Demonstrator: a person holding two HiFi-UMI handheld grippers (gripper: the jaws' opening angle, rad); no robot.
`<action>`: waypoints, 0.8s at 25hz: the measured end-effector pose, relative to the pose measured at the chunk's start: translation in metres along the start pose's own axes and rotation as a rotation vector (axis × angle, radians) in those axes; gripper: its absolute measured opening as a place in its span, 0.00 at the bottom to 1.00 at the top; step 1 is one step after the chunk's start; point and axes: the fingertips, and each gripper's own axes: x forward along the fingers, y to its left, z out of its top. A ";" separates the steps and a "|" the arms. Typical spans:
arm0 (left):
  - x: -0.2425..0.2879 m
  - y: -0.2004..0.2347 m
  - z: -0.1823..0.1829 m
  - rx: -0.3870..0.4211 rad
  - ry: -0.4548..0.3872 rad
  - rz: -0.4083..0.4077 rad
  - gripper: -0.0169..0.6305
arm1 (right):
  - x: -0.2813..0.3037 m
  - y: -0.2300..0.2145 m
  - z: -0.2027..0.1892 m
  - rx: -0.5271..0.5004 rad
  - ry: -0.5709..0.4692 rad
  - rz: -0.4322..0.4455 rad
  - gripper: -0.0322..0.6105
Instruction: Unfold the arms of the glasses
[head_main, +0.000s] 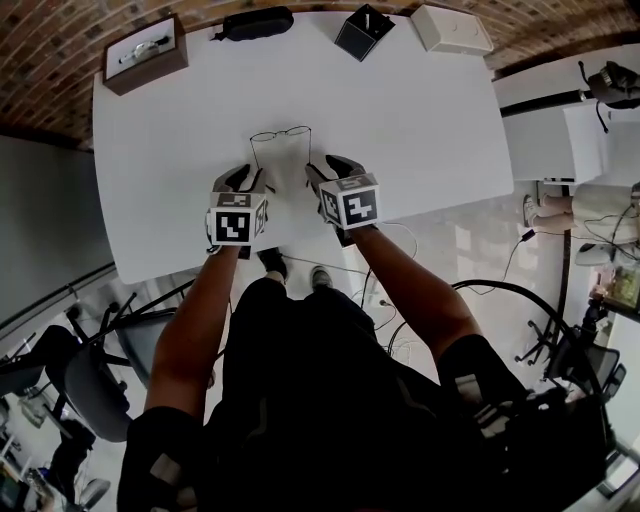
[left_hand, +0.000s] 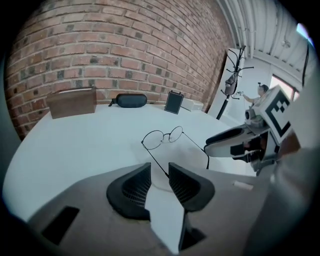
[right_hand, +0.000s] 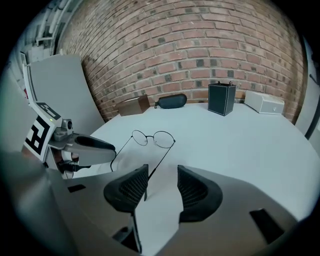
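Note:
Thin wire-rimmed glasses (head_main: 281, 133) lie on the white table (head_main: 420, 120), both arms unfolded and pointing toward me. My left gripper (head_main: 247, 180) sits at the tip of the left arm. In the left gripper view the glasses (left_hand: 162, 136) lie ahead, and the arm's tip runs into the gap of my left gripper (left_hand: 160, 170), whose jaws stand apart from it. My right gripper (head_main: 330, 172) sits at the other arm's tip. In the right gripper view the glasses (right_hand: 154, 138) lie ahead and my right gripper (right_hand: 162, 172) is open, with that arm's tip close to its left pad (right_hand: 132, 187).
Along the table's far edge stand a brown box (head_main: 146, 52), a black glasses case (head_main: 256, 22), a black square holder (head_main: 363, 30) and a white box (head_main: 451, 28). The table's near edge runs just behind both grippers. Chairs and cables are on the floor below.

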 end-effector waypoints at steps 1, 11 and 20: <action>0.000 0.000 0.000 0.020 0.003 0.004 0.20 | 0.000 -0.002 0.000 -0.008 0.001 -0.003 0.28; 0.001 0.001 0.000 0.010 0.000 -0.012 0.20 | 0.002 -0.001 0.003 -0.071 -0.015 -0.018 0.28; -0.019 0.006 0.020 -0.024 -0.103 -0.043 0.20 | -0.011 0.006 0.016 -0.074 -0.066 -0.034 0.29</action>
